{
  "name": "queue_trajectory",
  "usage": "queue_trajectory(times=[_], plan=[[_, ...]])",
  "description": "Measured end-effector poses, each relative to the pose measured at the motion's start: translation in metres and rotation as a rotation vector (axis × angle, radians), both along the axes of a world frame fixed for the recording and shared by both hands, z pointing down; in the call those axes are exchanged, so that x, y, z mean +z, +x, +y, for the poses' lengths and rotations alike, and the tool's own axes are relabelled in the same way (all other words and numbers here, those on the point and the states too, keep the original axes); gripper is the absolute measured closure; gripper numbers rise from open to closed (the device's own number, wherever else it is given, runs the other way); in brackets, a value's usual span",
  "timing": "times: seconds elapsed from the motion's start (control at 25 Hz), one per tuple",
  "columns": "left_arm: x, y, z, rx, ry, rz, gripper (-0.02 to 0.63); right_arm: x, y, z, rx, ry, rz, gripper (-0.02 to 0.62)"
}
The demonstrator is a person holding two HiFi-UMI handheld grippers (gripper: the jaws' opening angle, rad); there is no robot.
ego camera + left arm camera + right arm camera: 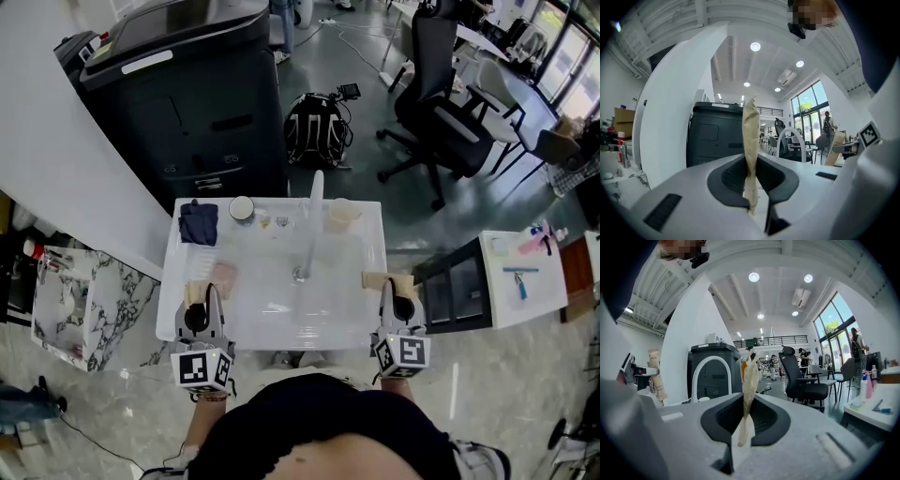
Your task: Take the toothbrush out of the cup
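A pale cup (pixel 342 216) stands at the back right of the white sink top (pixel 361 309), right of the white tap (pixel 314 202). I cannot make out the toothbrush in the head view. In the right gripper view an orange shape (pixel 742 367) shows just behind the jaws; what it is I cannot tell. My left gripper (pixel 196 291) hovers over the front left of the sink top, its tan-taped jaws pressed together with nothing between them (pixel 751 136). My right gripper (pixel 390 281) is at the front right, also shut and empty (pixel 750 380). Both are well short of the cup.
A dark blue cloth (pixel 198 223) and a small round container (pixel 242 208) sit at the back left of the sink top. A black cabinet (pixel 197 103) stands behind it. An office chair (pixel 441 103), a backpack (pixel 317 129) and a side table (pixel 520 277) are nearby.
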State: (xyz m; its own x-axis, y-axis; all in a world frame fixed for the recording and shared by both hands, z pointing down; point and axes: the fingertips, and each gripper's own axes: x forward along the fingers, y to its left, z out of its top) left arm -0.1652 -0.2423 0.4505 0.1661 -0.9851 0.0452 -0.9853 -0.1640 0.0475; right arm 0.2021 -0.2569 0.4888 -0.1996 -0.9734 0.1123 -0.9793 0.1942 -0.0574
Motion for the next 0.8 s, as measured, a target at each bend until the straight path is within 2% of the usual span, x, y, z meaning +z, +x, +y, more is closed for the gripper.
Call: queue_trajectory(times=[0.2,0.8], plan=[[0.022,0.002,0.003,-0.003,-0.045,0.018,0.565,0.006,-0.003,-0.003,-0.006,-0.016,0.009,0.563],[0.029,0.0,-0.008,0.001,-0.059,0.029,0.565,0.01,-0.003,-0.011,0.001,-0.038,0.027,0.563]])
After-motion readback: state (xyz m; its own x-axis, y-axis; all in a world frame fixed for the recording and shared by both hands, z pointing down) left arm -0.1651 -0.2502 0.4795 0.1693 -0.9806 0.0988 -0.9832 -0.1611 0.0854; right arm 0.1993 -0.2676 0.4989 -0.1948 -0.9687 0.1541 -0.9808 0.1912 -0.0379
